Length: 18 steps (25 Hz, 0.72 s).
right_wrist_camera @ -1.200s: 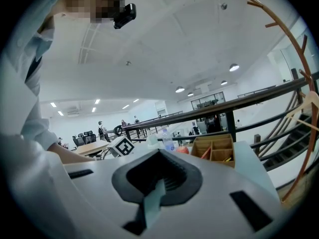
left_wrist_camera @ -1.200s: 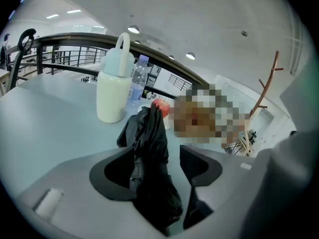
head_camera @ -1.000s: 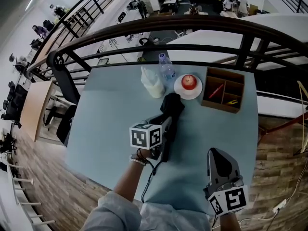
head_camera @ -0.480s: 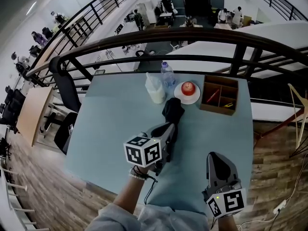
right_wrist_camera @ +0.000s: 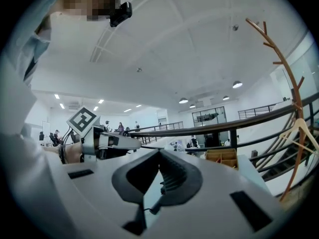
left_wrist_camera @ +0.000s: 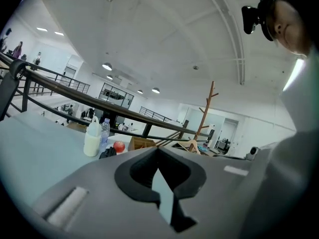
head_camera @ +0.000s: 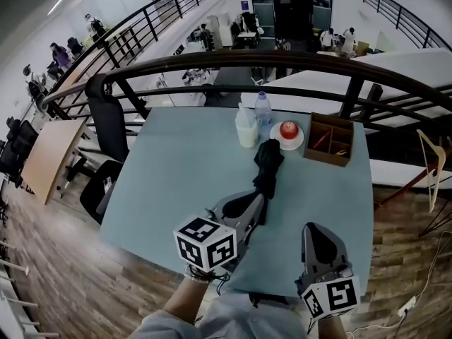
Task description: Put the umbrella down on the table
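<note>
Your black folded umbrella (head_camera: 269,162) lies on the pale table (head_camera: 176,168), centre frame, just below the water bottle (head_camera: 263,111), its label too small to read. Your left gripper (head_camera: 258,202), lower centre, and right gripper (head_camera: 319,233), lower right, both have their jaws together, empty.

Umbrella (head_camera: 268,165) noted black, tabletop (head_camera: 176,168) pale blue-grey, apple (head_camera: 289,129) red, plate (head_camera: 275,139) white, box (head_camera: 330,140) brown.
</note>
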Motion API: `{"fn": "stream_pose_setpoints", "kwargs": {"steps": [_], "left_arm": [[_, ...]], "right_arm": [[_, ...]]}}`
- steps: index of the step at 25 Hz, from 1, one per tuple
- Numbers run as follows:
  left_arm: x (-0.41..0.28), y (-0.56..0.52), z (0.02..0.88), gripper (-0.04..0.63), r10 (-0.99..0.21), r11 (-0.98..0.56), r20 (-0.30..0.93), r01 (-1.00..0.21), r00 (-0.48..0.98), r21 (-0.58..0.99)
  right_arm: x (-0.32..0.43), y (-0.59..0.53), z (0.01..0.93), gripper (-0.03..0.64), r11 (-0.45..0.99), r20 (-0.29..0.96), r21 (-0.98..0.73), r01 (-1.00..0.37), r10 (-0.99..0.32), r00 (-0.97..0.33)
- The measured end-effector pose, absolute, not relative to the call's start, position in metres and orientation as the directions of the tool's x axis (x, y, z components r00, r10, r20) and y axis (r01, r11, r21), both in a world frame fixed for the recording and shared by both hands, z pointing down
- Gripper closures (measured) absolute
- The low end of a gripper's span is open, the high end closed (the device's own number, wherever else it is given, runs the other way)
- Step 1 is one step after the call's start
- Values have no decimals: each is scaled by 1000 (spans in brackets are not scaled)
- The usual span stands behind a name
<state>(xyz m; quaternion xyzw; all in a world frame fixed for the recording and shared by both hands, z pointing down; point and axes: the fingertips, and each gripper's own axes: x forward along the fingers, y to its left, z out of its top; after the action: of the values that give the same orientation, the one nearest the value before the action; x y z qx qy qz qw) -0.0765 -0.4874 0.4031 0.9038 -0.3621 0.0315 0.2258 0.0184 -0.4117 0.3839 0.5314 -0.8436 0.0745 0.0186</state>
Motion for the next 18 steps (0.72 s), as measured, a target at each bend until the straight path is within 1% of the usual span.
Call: {"fn": "stream_pose_setpoints", "kwargs": {"steps": [6, 13, 18], "left_arm": [[-105, -424, 372, 591, -640, -678, 164, -652, 751, 339], [-141, -351, 340, 591, -610, -733, 73, -596, 789, 327], [-171, -313, 330, 591, -607, -754, 40, -591, 794, 287]], "right_arm": [[-17, -372, 365, 621, 423, 86, -73, -903, -900, -428], [-69, -318, 350, 621, 427, 49, -45, -903, -902, -429], [-102, -282, 344, 621, 416, 23, -34, -909, -909, -417]]}}
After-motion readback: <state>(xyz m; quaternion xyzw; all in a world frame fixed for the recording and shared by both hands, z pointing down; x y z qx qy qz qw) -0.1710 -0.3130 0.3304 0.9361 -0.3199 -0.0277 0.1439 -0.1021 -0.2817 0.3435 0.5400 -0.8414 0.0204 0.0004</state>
